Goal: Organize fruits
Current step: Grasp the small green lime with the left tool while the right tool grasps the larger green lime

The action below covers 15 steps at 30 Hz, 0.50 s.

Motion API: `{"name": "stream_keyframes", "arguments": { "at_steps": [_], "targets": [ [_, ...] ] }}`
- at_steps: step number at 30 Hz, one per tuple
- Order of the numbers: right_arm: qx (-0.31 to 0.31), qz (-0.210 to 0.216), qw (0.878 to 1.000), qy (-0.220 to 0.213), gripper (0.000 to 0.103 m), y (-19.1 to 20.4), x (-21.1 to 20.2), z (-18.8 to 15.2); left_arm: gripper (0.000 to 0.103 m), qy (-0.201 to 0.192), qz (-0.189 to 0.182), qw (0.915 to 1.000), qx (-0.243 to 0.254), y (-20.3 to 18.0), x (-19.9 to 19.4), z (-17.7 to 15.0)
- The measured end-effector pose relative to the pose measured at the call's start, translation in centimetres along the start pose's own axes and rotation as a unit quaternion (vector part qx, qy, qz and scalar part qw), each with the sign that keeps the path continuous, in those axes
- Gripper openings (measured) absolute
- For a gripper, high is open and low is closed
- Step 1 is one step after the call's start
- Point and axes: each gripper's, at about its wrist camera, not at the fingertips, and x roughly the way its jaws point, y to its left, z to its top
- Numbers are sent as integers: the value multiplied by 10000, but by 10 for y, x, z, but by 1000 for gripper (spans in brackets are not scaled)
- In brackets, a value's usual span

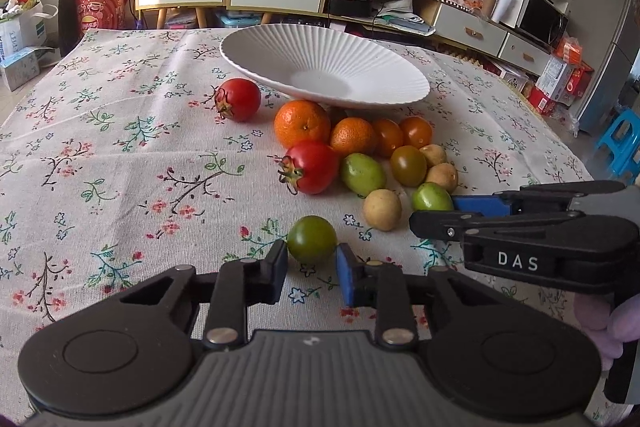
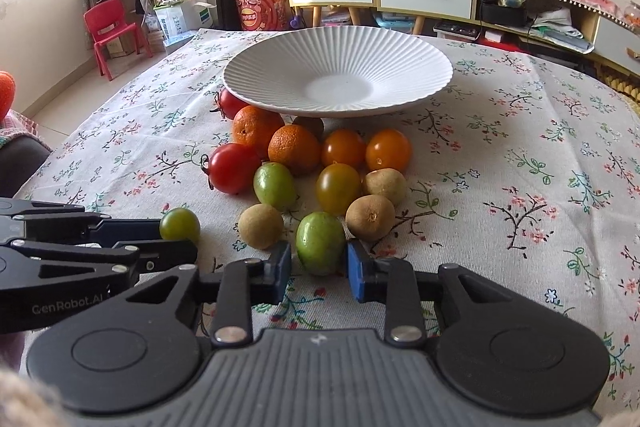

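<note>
My left hand-held gripper [image 1: 312, 267] pinches a dark green tomato [image 1: 311, 238]; my right hand-held gripper [image 2: 319, 265] clamps a pale green fruit [image 2: 320, 242]. Bare surface [image 1: 100, 155] lies open to the left, and the white plate [image 2: 338, 75] beyond sits empty.

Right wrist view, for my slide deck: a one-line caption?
Right gripper shut on an oval green fruit, ribbed white plate empty beyond.
</note>
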Motion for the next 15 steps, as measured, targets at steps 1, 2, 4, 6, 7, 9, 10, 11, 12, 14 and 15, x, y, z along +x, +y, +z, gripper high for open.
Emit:
{"name": "stream_keyframes", "arguments": {
  "at_steps": [1, 2, 4, 6, 7, 9, 10, 11, 12, 14, 15],
  "targets": [
    [18, -3, 10000, -3, 24, 0, 0, 0, 20, -10, -1, 10000, -3, 0, 1, 0],
    [36, -2, 10000, -4, 24, -1, 0, 0, 20, -17, -3, 10000, -7, 0, 1, 1],
    [71, 9, 10000, -5, 24, -2, 0, 0, 20, -7, -3, 10000, -15, 0, 1, 2],
    [66, -3, 10000, 2, 24, -2, -1, 0, 20, 7, -16, 10000, -69, 1, 1, 2],
    [64, -11, 10000, 5, 24, -2, -1, 0, 19, 10, -23, 10000, -97, 2, 1, 3],
    [85, -27, 10000, 26, 24, -2, -2, 1, 19, 3, -46, 9999, -156, 3, 2, 3],
    [106, -38, 9999, 37, 24, -2, -2, 1, 19, -12, -46, 9999, -165, 4, 2, 2],
    [125, -42, 9999, 43, 24, -2, -2, 1, 19, -25, -45, 9998, -169, 4, 2, 3],
    [149, -54, 9999, 52, 24, -3, -3, 1, 18, -37, -48, 9998, -176, 5, 2, 3],
    [185, -82, 9998, 65, 24, -4, -4, 1, 18, -44, -54, 9997, -213, 6, 1, 3],
    [206, -98, 9997, 74, 24, -5, -4, 1, 18, -50, -53, 9997, -229, 6, -1, 3]
  ]
}}
